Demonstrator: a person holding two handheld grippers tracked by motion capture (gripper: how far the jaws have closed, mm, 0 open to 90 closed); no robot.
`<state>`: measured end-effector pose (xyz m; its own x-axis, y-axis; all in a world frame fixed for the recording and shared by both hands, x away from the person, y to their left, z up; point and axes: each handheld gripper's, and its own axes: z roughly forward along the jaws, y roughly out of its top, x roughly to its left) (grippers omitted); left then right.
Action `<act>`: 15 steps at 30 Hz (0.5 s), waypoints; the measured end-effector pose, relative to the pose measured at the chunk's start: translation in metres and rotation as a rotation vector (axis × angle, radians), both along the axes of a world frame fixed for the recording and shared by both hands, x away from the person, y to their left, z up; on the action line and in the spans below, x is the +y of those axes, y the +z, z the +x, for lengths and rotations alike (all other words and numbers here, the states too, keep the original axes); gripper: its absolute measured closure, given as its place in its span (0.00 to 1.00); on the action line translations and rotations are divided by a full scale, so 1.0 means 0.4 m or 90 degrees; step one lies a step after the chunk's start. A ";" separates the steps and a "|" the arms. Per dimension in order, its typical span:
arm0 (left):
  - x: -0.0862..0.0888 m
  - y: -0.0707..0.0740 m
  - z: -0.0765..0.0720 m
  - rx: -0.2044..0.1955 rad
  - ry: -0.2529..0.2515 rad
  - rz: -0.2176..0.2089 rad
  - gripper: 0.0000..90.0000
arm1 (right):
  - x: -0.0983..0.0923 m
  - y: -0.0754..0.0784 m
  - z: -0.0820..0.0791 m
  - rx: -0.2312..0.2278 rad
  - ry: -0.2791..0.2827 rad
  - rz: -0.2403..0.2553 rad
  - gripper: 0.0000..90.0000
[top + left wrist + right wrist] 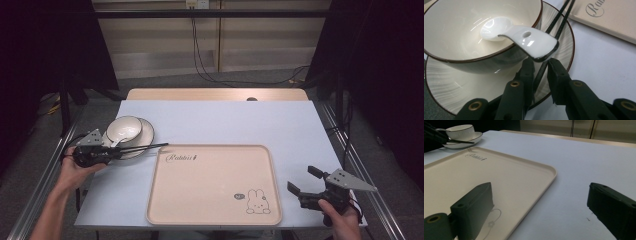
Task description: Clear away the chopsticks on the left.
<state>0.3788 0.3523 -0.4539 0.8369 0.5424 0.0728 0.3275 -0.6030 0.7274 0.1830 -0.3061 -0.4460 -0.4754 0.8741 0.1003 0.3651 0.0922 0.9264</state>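
While the tray (210, 185) lies bare, nothing seems moved onto it yet: bowl (123, 129), spoon (524, 40) and plate (145, 132) sit beside it, the left gripper (541, 68) narrowed around the chopsticks (560, 18), the right gripper (306, 181) wide, empty

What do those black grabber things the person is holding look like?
Each grabber, the left gripper and the right gripper, is black with two chunky jaws and a grey three-cornered plate on top. Up close, the jaws have brass-coloured rings around their bolt holes. The person's forearms are bare, with no sleeves showing.
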 end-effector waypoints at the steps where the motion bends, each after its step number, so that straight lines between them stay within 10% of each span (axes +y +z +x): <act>1: 0.001 0.000 0.001 0.004 -0.004 0.000 0.84 | 0.000 0.000 0.001 -0.001 0.001 0.000 0.07; 15: 0.001 0.010 0.007 0.051 -0.024 -0.023 0.96 | -0.002 0.001 -0.001 -0.004 0.002 -0.003 0.07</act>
